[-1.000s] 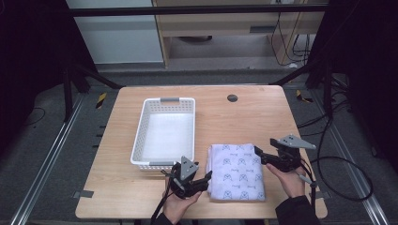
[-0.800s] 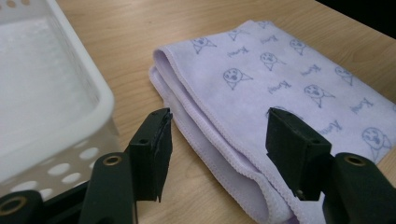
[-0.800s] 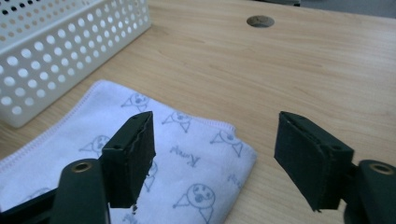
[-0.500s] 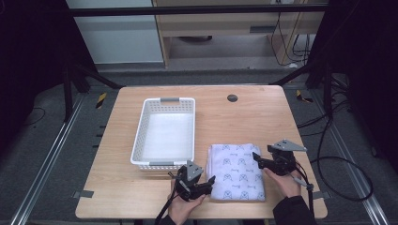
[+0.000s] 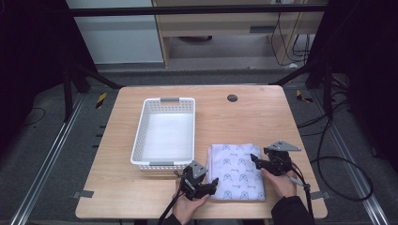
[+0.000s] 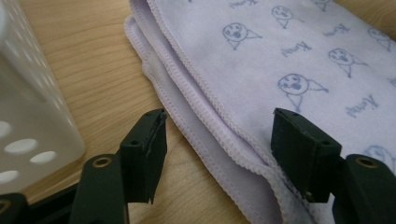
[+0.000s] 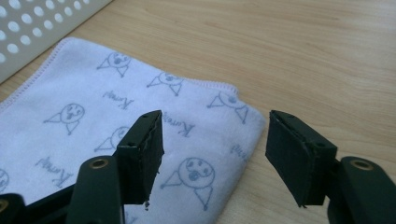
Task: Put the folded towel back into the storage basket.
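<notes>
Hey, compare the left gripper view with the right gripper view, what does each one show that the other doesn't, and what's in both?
Left gripper view alone: the stacked, stitched layers along the folded cloth's edge, running between the open jaws of the left gripper, and the basket's rounded corner close by.

Right gripper view alone: a rounded corner of the cloth under the open right gripper, one jaw over the fabric and the other over bare table.

Both: the pale lilac cloth with printed faces, the perforated white basket, the wooden table, and two black jaws standing apart, holding nothing.
</notes>
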Demonstrator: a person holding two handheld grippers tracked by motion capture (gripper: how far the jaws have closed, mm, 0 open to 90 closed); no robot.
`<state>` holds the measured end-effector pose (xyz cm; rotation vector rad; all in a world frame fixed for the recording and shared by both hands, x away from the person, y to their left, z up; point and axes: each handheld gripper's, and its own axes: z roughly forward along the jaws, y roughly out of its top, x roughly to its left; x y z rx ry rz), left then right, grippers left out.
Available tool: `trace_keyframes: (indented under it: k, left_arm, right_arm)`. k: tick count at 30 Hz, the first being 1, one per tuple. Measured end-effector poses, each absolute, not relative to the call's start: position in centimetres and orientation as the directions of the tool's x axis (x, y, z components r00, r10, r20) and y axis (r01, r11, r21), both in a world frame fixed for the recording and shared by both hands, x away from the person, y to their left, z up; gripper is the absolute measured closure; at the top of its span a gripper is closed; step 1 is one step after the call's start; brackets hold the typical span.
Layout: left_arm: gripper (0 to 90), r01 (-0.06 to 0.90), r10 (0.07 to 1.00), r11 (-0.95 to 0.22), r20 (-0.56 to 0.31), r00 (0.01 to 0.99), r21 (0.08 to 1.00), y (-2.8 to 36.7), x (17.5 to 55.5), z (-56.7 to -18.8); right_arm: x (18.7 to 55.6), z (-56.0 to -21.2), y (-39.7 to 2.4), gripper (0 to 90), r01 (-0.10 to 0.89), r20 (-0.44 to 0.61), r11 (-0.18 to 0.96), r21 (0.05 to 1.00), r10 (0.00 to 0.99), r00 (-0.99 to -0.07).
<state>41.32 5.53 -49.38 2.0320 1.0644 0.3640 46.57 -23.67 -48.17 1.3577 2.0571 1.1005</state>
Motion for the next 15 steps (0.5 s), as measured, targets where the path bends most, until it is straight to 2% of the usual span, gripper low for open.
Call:
trace_keyframes:
  k: [9,15]
  left_arm:
    - [29.3,0.563,0.79,-0.345,-0.093,0.606,0.751,5.1,41.6,-50.0]
    - [28.6,0.583,0.796,-0.323,-0.119,0.593,0.745,5.1,41.6,-50.4]
  right_arm:
    - [47.0,-49.2,-23.6,41.3,0.594,0.08,0.202,0.778,0.907,-0.413]
    - [47.1,-49.5,-23.4,43.3,0.608,0.091,0.203,0.767,0.905,-0.416]
